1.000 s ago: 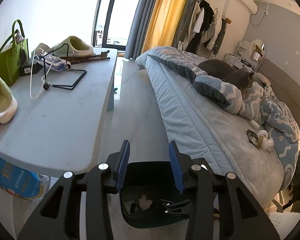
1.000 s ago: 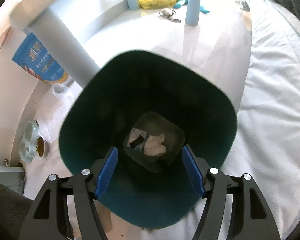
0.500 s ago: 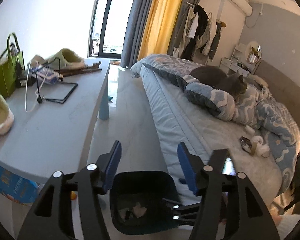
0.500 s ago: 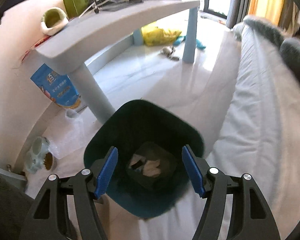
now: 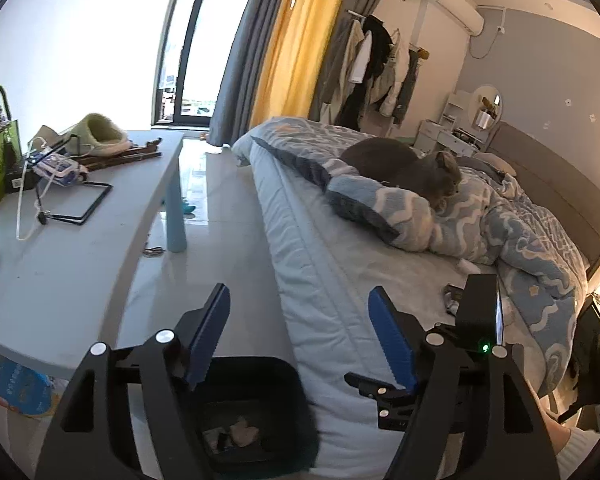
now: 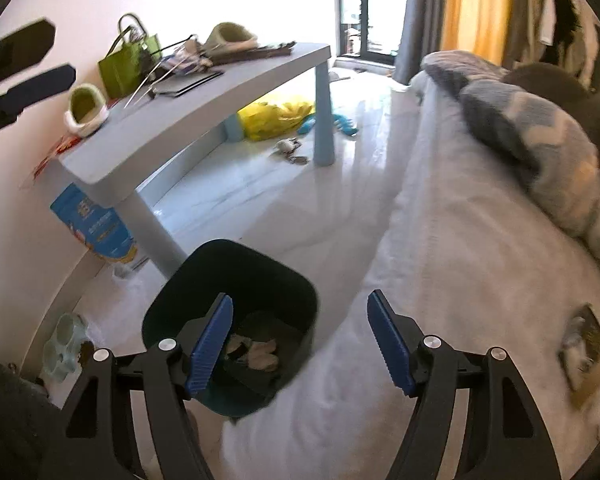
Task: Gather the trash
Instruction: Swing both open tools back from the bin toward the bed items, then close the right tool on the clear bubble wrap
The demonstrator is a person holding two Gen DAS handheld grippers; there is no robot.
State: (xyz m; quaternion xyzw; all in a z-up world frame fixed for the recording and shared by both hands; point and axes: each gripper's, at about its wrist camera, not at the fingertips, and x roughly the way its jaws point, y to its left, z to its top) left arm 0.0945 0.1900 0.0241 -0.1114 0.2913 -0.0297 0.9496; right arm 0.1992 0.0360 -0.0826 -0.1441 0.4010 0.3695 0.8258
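One dark teal trash bin (image 6: 236, 320) stands on the pale floor, in the gap between the near leg of the grey counter (image 6: 204, 108) and the edge of the bed (image 6: 440, 280), its far side close against the mattress. At its bottom lie a few crumpled scraps of trash (image 6: 256, 354), pale paper and one dark piece; an exact count cannot be made out. The left claw (image 5: 300, 340) has just been opening and now stands spread with nothing between its two blue pads, above the bin's rim and the bed edge. The right claw (image 6: 300, 344) has also opened a little further and is spread and empty, hanging over the bin and the mattress side. On the counter sit one green tote bag (image 6: 128, 60), two fleecy slippers (image 6: 84, 110), one black wire stand (image 5: 76, 204) and a tangle of cable and small items. Under it are one yellow plastic bag (image 6: 276, 116) and one blue printed bag (image 6: 96, 228) leaning at the wall. One grey cat (image 5: 404, 166) lies on the blue patterned quilt (image 5: 500, 224). Further small litter (image 6: 584, 336) lies on the bed sheet, blurred.
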